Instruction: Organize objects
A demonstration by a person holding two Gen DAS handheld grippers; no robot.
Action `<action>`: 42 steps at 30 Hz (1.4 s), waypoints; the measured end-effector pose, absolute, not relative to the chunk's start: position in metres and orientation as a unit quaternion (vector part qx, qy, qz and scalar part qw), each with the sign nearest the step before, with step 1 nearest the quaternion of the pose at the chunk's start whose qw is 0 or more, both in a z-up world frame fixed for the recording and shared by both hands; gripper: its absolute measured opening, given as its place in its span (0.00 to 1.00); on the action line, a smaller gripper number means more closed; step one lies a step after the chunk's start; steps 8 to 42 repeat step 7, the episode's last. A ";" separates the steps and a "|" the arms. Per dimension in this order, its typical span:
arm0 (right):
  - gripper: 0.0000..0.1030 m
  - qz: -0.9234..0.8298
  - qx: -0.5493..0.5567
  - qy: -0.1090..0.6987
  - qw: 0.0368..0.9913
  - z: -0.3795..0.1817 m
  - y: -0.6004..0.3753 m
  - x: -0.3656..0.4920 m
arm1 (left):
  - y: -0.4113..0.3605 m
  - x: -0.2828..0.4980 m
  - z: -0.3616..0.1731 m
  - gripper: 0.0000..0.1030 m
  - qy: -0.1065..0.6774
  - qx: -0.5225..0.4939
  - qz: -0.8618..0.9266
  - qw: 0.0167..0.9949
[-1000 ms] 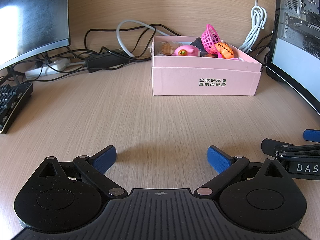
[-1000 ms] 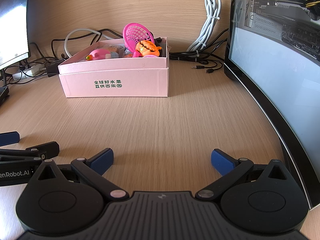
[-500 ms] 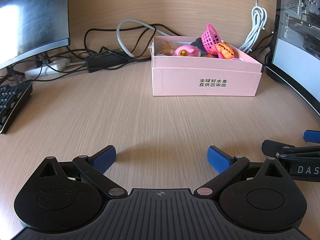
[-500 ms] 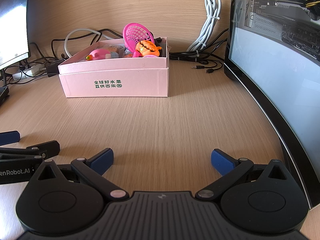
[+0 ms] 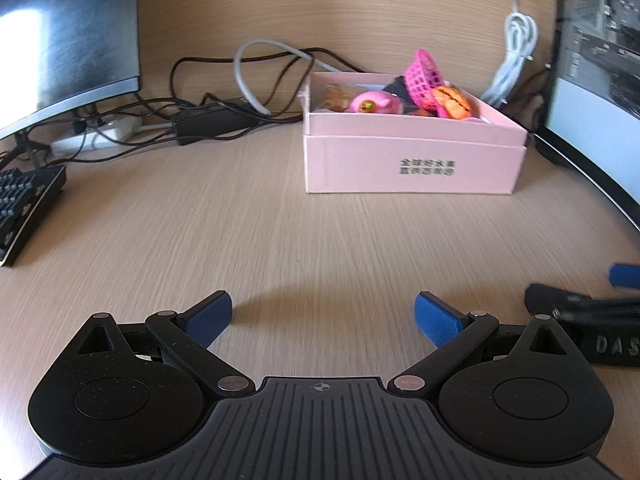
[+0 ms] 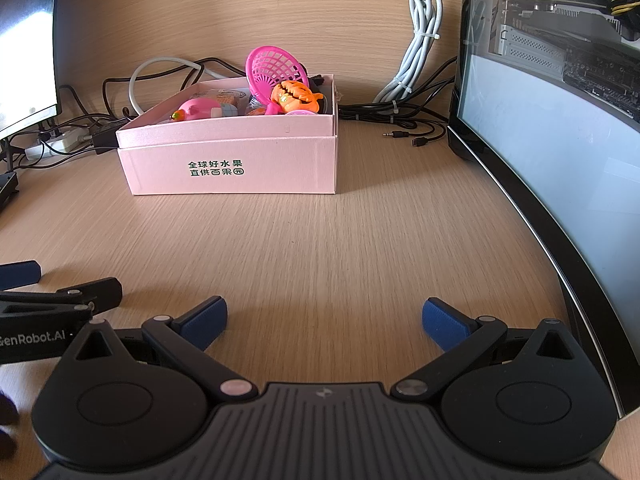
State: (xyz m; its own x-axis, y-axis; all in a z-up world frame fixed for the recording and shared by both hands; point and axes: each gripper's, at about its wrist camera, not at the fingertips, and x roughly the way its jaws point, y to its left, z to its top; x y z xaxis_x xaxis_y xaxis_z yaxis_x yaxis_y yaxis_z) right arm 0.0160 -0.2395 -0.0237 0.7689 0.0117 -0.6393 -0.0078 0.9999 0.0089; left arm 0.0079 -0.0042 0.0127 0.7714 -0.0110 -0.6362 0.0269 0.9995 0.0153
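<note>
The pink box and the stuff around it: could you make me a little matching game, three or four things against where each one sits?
Things:
1. pink mesh basket
2. orange pumpkin toy
3. white cable bundle
4. keyboard

Places:
A. far left edge of the desk
B. against the wall, right of the pink box
C. sticking up above the box rim
D. inside the box, at its right end, in front of the basket

Pairs: 1-C, 2-D, 3-B, 4-A
</note>
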 end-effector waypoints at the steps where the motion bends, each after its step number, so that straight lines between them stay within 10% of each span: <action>1: 1.00 0.005 0.003 0.340 0.940 -0.024 -0.239 0.016 | -0.004 0.008 0.013 0.99 0.338 0.012 -0.013 0.941; 42: 1.00 0.005 0.003 0.340 0.940 -0.024 -0.240 0.016 | -0.003 0.007 0.013 0.98 0.340 0.014 -0.016 0.940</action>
